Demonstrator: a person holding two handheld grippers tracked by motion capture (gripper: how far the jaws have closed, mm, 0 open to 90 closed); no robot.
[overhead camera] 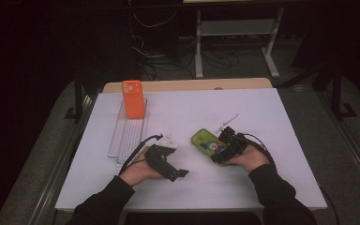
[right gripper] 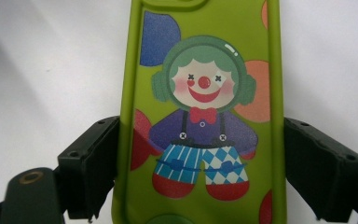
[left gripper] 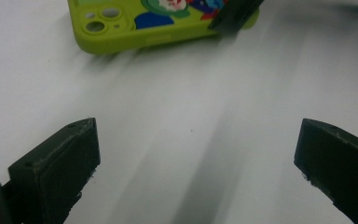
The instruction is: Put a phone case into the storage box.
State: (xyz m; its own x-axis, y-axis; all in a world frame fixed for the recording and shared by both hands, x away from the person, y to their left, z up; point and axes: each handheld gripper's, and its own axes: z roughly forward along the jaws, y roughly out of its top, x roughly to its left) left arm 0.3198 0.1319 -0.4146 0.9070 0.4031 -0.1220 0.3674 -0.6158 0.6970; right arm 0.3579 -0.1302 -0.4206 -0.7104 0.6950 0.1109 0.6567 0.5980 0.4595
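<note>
A person seated at a white table point(overhead camera: 262, 164) works a hand-held gripper in each hand. The right gripper point(overhead camera: 221, 146) has its two black jaws set against the long edges of a lime-green phone case point(right gripper: 200, 116), which lies flat on the table near the middle, camera cut-out pointing away from the person. In the right gripper view the jaws press on both sides of the case, which bears a cartoon clown in a green wig, red bow tie and blue chequered trousers. The left gripper point(overhead camera: 180, 173) rests on the table just beside the case, its jaws wide apart with nothing between them. Farther back on the left, an orange phone case point(overhead camera: 132, 98) stands upright at the far end of a clear plastic rack point(overhead camera: 127, 136).
</note>
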